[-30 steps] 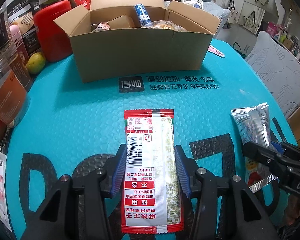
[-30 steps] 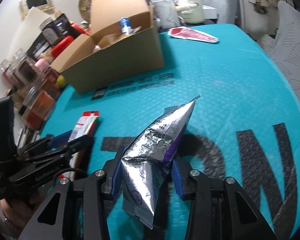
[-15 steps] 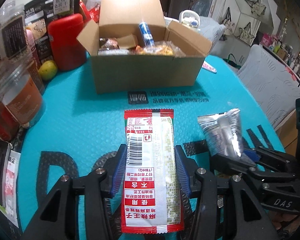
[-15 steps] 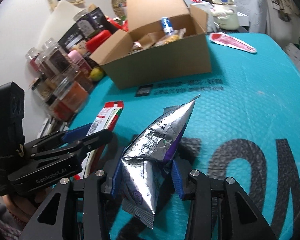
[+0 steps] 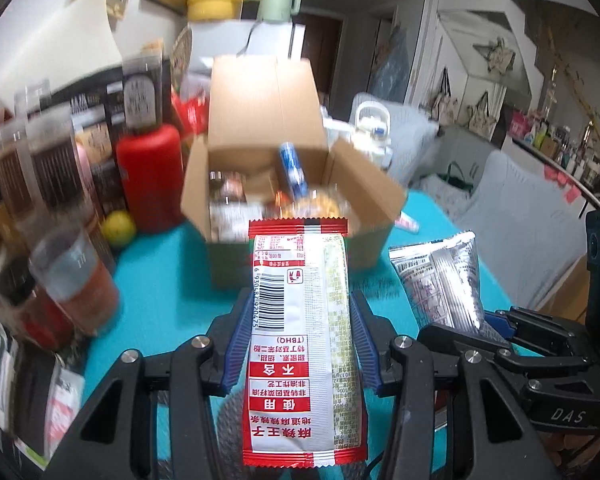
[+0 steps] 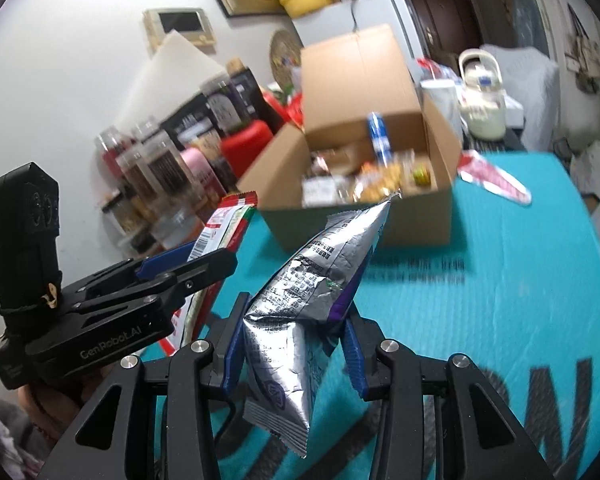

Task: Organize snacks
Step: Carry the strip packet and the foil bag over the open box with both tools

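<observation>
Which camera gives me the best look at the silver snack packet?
The right wrist view: the silver snack packet fills the centre, clamped in the right gripper, crumpled foil and print visible. The left wrist view shows that packet only at its right edge, smaller, its lower end hidden behind the gripper.

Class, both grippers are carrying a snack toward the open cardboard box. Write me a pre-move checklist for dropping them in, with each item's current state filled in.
1. Left gripper clamps the red-and-white packet: ok.
2. Right gripper clamps the silver pouch: ok.
3. Cardboard box flaps open: ok.
4. Both snacks lifted off the teal table: ok.
5. Snacks already above the box opening: not ok, both are short of it.
6. Free room inside among the snacks and the blue can: cannot tell, blurred.
</observation>
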`<state>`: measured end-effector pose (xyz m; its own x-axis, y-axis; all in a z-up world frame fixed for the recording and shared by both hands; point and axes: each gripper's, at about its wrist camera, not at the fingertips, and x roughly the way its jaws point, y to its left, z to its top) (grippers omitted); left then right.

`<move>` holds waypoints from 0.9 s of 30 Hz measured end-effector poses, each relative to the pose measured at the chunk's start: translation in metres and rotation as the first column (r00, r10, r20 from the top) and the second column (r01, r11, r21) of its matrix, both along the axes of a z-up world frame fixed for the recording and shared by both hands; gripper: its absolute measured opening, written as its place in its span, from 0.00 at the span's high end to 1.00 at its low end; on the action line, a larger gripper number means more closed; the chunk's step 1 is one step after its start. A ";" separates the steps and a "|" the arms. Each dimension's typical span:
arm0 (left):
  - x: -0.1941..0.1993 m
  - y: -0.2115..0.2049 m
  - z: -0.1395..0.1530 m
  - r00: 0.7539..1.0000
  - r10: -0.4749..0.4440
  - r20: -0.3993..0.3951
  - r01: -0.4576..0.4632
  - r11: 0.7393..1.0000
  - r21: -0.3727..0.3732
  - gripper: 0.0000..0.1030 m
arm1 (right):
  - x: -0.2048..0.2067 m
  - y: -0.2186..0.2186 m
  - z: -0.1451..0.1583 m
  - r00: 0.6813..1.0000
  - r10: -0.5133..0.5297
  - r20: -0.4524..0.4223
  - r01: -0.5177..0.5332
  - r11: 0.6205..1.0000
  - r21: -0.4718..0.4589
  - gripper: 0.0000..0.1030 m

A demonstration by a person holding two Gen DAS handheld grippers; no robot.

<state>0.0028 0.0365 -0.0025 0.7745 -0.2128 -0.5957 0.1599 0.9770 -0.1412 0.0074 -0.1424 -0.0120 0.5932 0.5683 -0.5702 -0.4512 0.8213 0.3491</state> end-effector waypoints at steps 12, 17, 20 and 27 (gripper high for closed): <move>0.035 0.008 0.056 0.983 0.012 0.184 -0.011 1.000 -0.007 0.55 | 0.038 0.007 0.054 0.990 0.022 0.143 -0.024 1.000 0.011 0.60; 0.063 0.010 0.069 0.974 0.009 0.225 -0.005 1.000 -0.019 0.55 | 0.066 0.006 0.071 0.982 0.012 0.189 -0.014 1.000 0.014 0.60; 0.081 0.010 0.073 0.971 0.002 0.239 0.003 1.000 -0.020 0.55 | 0.084 0.007 0.077 0.978 0.017 0.208 -0.019 1.000 0.010 0.60; 0.131 0.013 0.076 0.967 0.004 0.253 0.005 0.999 -0.034 0.55 | 0.136 0.010 0.082 0.973 -0.005 0.232 0.000 1.000 0.022 0.60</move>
<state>0.1338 0.0498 0.0731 0.8990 -0.2304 -0.3723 0.1955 0.9721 -0.1295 0.1432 -0.1323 0.0696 0.7092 0.5772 -0.4048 -0.5198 0.8160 0.2529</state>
